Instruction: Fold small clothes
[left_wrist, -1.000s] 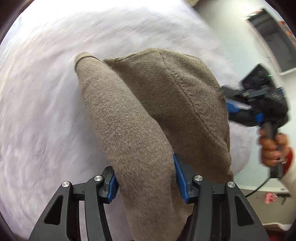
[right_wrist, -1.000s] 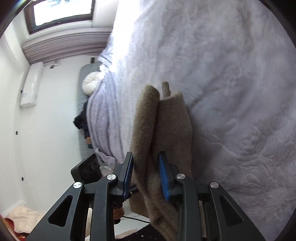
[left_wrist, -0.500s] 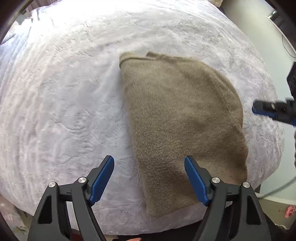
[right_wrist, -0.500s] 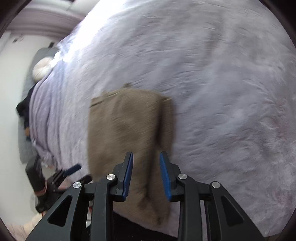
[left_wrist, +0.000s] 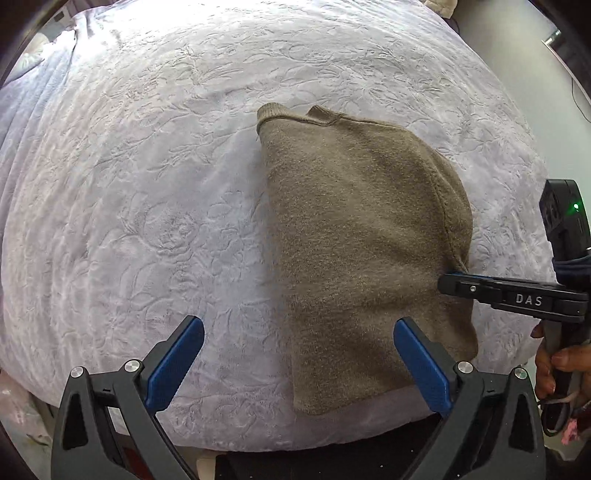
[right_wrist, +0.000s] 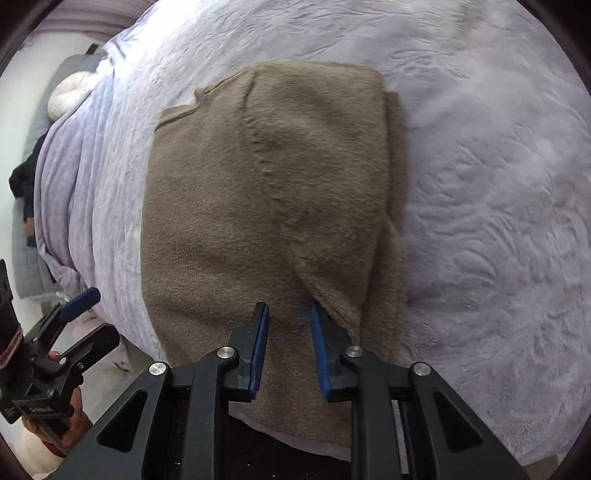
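Observation:
A brown knit garment (left_wrist: 354, 236) lies folded flat on the lavender bedspread (left_wrist: 147, 206), near the bed's front edge; it also shows in the right wrist view (right_wrist: 266, 199). My left gripper (left_wrist: 299, 362) is wide open and empty, above the garment's near left edge. My right gripper (right_wrist: 290, 343) hovers over the garment's near end with its jaws a narrow gap apart and nothing between them. In the left wrist view the right gripper (left_wrist: 447, 282) reaches in from the right at the garment's right edge.
The bed's front edge (left_wrist: 295, 439) runs just below the garment, with dark floor beyond. A grey padded headboard and a round white cushion (right_wrist: 70, 92) lie at the far left of the right wrist view. A wall (left_wrist: 535, 66) stands to the right.
Both grippers let go of the garment, which now lies flat on the bed. The left gripper opened wide and drew back. The right gripper moved in over the garment's near end.

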